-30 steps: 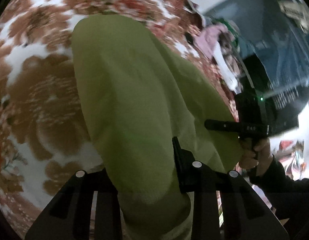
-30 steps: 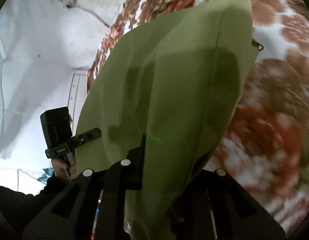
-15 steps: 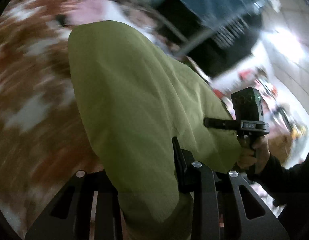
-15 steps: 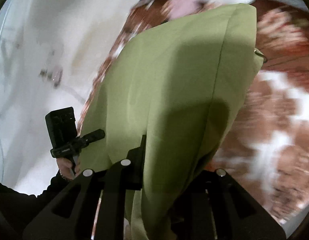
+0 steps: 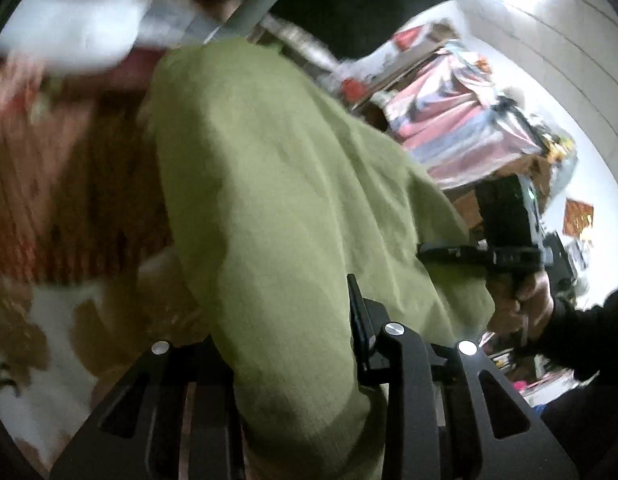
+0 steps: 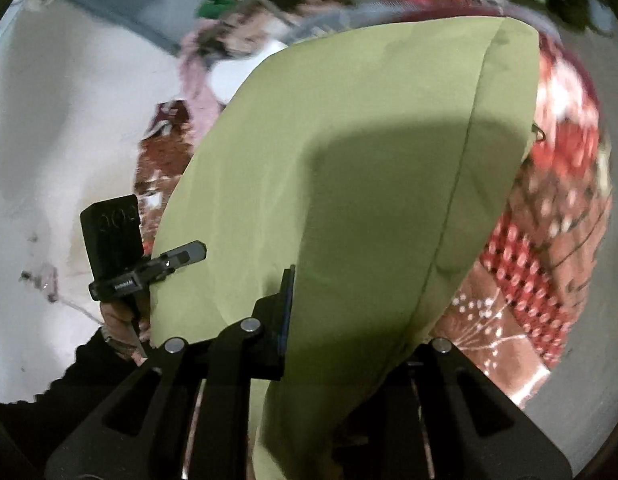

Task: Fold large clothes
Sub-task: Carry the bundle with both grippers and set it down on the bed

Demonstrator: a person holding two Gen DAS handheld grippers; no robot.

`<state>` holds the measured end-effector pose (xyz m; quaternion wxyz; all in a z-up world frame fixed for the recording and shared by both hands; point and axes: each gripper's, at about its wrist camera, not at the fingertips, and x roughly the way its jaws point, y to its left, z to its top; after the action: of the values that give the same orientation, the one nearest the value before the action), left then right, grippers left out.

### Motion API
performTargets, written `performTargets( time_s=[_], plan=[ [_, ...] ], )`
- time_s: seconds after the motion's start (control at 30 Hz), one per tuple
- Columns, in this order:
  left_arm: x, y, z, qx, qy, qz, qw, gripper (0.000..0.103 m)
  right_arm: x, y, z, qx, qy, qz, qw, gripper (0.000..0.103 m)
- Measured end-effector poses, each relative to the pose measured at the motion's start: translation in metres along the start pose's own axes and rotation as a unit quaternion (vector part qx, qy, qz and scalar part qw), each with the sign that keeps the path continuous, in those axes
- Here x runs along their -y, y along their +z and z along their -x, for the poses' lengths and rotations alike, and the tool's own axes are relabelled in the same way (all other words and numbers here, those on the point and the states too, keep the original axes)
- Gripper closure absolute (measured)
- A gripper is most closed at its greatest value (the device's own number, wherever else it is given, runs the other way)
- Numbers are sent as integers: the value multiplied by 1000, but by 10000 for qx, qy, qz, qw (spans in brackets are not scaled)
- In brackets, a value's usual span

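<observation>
A large olive-green garment (image 5: 277,184) hangs stretched between both grippers above a red, brown and white floral bedspread (image 5: 69,200). My left gripper (image 5: 293,320) is shut on one bunched edge; cloth hides its left finger. My right gripper (image 6: 349,312) is shut on the other edge of the garment (image 6: 349,168), whose seam runs down its right side. Each view shows the other gripper beside the cloth: the right gripper (image 5: 449,250) in a dark-sleeved hand, the left gripper (image 6: 185,254) likewise. The picture is blurred with motion.
The bedspread (image 6: 549,220) lies below right. A pile of pink and white clothes (image 6: 205,80) lies at the far end of the bed, near a grey bar (image 5: 261,4). Stacked fabrics and clutter (image 5: 461,120) stand against a white wall. Another white wall (image 6: 49,120) is left.
Both grippers have swung sideways and rolled, carrying the green garment along. The background has slid from bedspread to the bed's end and room clutter. Both grips look unchanged.
</observation>
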<state>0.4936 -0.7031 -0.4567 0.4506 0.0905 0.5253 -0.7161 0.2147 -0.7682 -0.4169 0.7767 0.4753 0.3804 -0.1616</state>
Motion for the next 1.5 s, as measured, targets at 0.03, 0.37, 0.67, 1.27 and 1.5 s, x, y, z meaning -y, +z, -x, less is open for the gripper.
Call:
performTargets(
  time_s=[0.03,0.37,0.67,1.27,1.5],
  plan=[
    [-11,-2,-10,-138,104,67,9998,71,8,-3,-11,-83,-63,-79,9999,88],
    [-34,-46,-10,-233,1166,309,9924,10,22,-24,-24,-254,-1781,1612,9704,25],
    [-7,-81,17,-58,1896,229,9816,6,51,-55,-16,-491,-2814,1529,9461,22],
    [68,-54,36,986,3236,-500,9397,5,-3,77,49,1159,-2855,950,9466,5],
    [76,51,-13,1251,3824,-255,9151,5,-15,137,-6,1011,-3518,839,9268,5]
  ],
)
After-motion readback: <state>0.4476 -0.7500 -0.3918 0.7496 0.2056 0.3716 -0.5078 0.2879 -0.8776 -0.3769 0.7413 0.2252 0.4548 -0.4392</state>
